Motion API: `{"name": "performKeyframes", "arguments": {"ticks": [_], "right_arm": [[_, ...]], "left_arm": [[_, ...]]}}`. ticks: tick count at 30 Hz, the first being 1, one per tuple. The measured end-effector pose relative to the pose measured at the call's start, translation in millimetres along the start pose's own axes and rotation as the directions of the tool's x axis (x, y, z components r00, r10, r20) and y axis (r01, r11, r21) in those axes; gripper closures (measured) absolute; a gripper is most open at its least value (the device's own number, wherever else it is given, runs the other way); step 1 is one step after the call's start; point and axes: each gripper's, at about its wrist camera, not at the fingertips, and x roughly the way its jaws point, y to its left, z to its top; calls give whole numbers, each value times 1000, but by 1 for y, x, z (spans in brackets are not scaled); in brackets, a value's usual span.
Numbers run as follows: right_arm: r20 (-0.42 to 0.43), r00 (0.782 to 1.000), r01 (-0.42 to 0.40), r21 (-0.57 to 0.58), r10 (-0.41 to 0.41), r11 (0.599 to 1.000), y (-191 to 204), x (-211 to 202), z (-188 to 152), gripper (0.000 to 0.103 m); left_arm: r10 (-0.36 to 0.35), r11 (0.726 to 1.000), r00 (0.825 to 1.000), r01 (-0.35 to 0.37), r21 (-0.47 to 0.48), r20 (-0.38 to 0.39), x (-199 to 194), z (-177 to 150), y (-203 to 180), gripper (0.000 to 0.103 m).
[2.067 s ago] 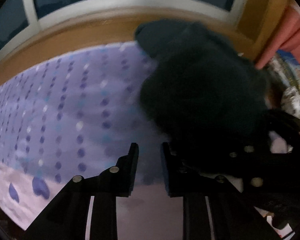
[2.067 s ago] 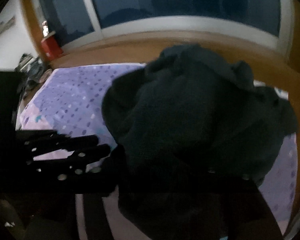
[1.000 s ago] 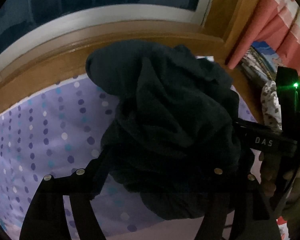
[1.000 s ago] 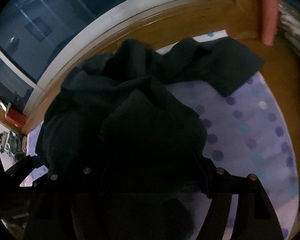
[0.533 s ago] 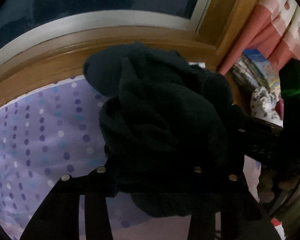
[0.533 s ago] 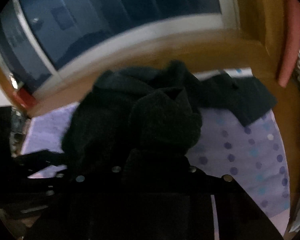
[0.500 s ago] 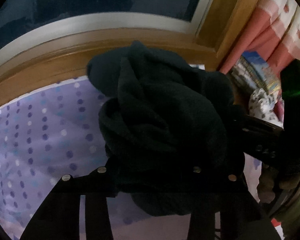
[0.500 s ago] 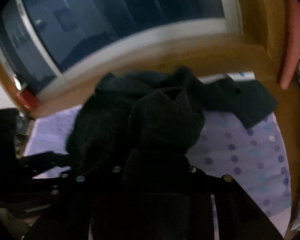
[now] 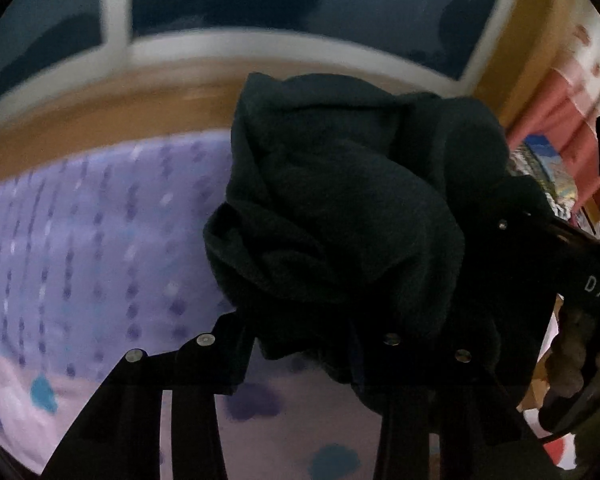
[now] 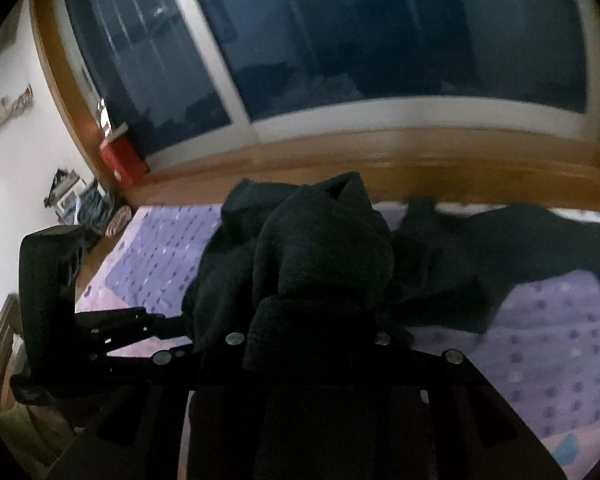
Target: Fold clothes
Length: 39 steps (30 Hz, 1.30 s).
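A dark, bunched-up garment (image 9: 340,208) hangs above the purple dotted bed sheet (image 9: 80,220). My left gripper (image 9: 304,344) is shut on its lower folds, which hide the fingertips. In the right wrist view the same garment (image 10: 324,248) rises in a heap straight ahead. My right gripper (image 10: 308,332) is shut on it, pads buried in the cloth. One part of it trails flat over the sheet (image 10: 560,340) to the right. The two grippers hold the bundle side by side: the right one (image 9: 560,256) shows at the left view's right edge, and the left one (image 10: 172,328) at the right view's left.
A wooden ledge (image 9: 100,120) and a dark window run along the far side of the bed. Pink curtains (image 9: 560,120) and stacked items (image 9: 548,168) stand to the right. A red box (image 10: 122,160) and clutter (image 10: 76,200) sit at the far left corner. A hand (image 9: 572,360) grips the right tool.
Both grippers went from wide open around the garment to shut on it. They then rose and carried the bundle sideways over the bed, and the right one rolled.
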Motion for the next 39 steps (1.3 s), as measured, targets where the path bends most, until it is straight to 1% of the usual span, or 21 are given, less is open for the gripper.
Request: {"name": "performKeyframes", "arguments": {"ticks": [1, 2, 3, 4, 5, 10, 11, 12, 15, 18, 20, 22, 24, 26, 27, 28, 30, 32, 34, 36, 39], "right_arm": [[-13, 1000, 17, -15, -17, 1000, 9, 11, -3, 77], [-25, 999, 33, -30, -34, 999, 18, 23, -7, 74], [-38, 998, 49, -44, -51, 998, 27, 33, -10, 73], [-50, 997, 62, -57, -65, 996, 34, 41, -13, 70], [-58, 995, 77, -69, -81, 995, 40, 47, -17, 65], [-44, 982, 179, -120, -185, 977, 64, 45, -30, 57], [-42, 980, 189, -123, -195, 974, 68, 42, -32, 53], [-41, 983, 173, -106, -178, 979, 68, 35, -30, 50], [-22, 991, 129, -19, -130, 991, 60, 11, -28, 43], [-1, 992, 125, 66, -125, 990, 40, -13, -32, 39], [2, 991, 135, 111, -136, 985, 23, -24, -36, 37], [-15, 987, 163, 154, -162, 975, 5, -27, -43, 37], [-31, 983, 184, 196, -182, 963, -13, -30, -49, 37], [-28, 987, 159, 245, -156, 957, -28, -30, -55, 37], [-32, 990, 143, 270, -139, 952, -35, -29, -58, 37], [-38, 992, 127, 291, -121, 948, -42, -26, -60, 37], [-61, 995, 96, 309, -81, 946, -51, -17, -63, 37], [-76, 996, 71, 293, -51, 953, -52, -5, -64, 37], [-89, 996, 46, 274, -23, 961, -51, 8, -65, 37], [-103, 995, 27, 274, 1, 961, -50, 22, -66, 37], [-123, 992, 5, 277, 30, 961, -47, 43, -65, 37]], "left_arm": [[4, 1000, 1000, -5, -19, -16, 2, -5, 11, 63], [10, 999, 1000, -11, -34, -29, 3, -10, 21, 63], [24, 999, 999, -26, -35, -32, 2, -14, 28, 63], [41, 999, 999, -42, -28, -29, 0, -18, 35, 63], [54, 998, 998, -54, -21, -24, -3, -22, 42, 63], [51, 998, 999, -52, 20, 17, -21, -24, 62, 63], [46, 999, 999, -47, 28, 27, -24, -23, 64, 63], [34, 999, 999, -35, 34, 38, -28, -22, 64, 63], [-23, 999, 998, 20, 49, 65, -37, -15, 60, 63], [-83, 993, 993, 76, 91, 78, -44, -9, 41, 61], [-94, 989, 992, 84, 123, 80, -43, -4, 24, 60], [-101, 986, 993, 92, 140, 60, -40, 1, 6, 60], [-145, 979, 989, 140, 150, 26, -35, 6, -10, 60], [-157, 974, 987, 153, 165, 14, -31, 13, -23, 60], [-157, 973, 988, 153, 171, 10, -28, 16, -29, 60], [-140, 976, 990, 136, 172, 11, -23, 20, -34, 60], [-114, 979, 993, 115, 171, -11, -13, 27, -41, 60], [-105, 982, 994, 110, 152, -39, -5, 33, -46, 60], [-103, 981, 994, 109, 163, -45, 2, 37, -50, 59], [-62, 979, 996, 72, 191, -56, 16, 39, -53, 54], [-1, 976, 997, 17, 215, -72, 36, 39, -53, 54]]}}
